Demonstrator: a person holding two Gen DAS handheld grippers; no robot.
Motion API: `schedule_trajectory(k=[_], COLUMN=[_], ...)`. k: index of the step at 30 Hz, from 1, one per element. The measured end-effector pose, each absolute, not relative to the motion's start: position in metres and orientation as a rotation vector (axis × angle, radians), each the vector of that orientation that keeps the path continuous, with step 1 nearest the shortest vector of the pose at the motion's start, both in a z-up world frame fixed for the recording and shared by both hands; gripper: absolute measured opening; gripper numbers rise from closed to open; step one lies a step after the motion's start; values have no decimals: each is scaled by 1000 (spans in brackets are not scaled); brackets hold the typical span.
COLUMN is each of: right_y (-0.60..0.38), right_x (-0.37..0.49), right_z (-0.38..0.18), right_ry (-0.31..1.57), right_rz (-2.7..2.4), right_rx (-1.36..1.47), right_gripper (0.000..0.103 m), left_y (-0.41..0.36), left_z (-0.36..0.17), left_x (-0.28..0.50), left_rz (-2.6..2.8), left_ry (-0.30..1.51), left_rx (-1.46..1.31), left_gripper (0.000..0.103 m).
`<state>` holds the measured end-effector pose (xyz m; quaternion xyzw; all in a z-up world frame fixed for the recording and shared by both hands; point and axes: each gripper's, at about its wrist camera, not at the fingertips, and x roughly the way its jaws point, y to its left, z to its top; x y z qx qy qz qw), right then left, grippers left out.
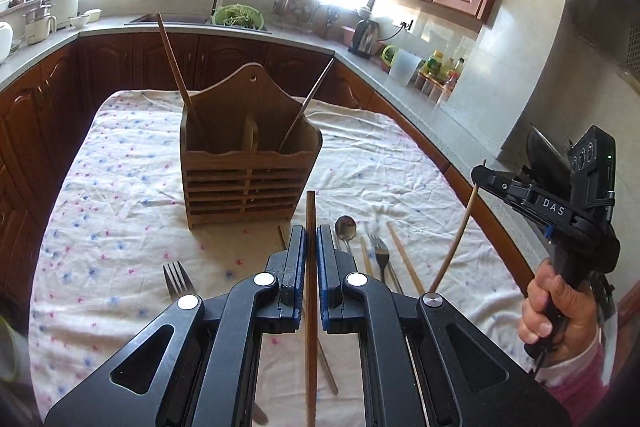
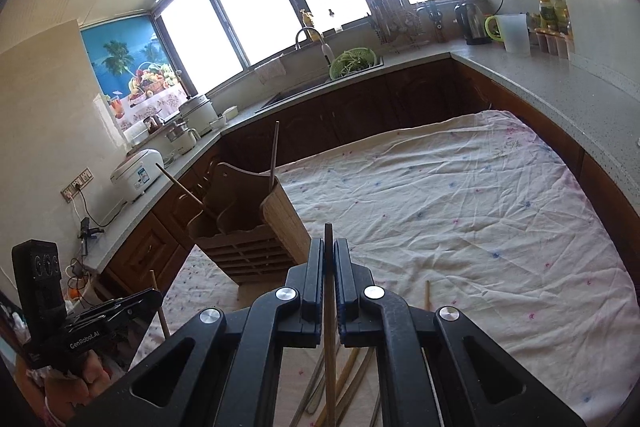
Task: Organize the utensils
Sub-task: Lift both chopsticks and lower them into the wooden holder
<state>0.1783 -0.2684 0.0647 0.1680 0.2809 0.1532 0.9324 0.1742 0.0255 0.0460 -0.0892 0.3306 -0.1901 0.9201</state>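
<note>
Currently, left gripper [image 1: 311, 239]: clamped on a brown chopstick [image 1: 311, 303], long axis running along the fingers, tip toward the holder.
Right gripper [image 2: 329, 251]: closed on a pale chopstick [image 2: 329, 347], held above the cloth, its lower end slanting down toward the near edge.
Wooden utensil holder [image 1: 248, 183]: upright mid-table on the floral tablecloth [image 1: 120, 227]; one chopstick [image 1: 176, 75] leans left in the left compartment, one dark chopstick [image 1: 308, 103] leans right in the right compartment.
Near edge, loose: spoon [image 1: 346, 229], two forks [image 1: 378, 251] [image 1: 176, 279], more chopsticks [image 1: 404, 255].
Obstructions: none between grippers and holder.
</note>
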Motion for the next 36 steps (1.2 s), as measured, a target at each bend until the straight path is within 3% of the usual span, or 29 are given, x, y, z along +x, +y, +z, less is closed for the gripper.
schedule_trajectory(k=[25, 36], right_y=[-250, -240], right_x=[172, 193], right_z=[106, 138], right_ry=[476, 404], right_rz=[361, 383], right_rx=[310, 309], right_gripper=[5, 5], left_y=[51, 69], left_z=[90, 134], left_x=[157, 177], left_rz=[-347, -305], left_ry=[524, 399], left_rx=[-213, -227], left_gripper=[5, 5])
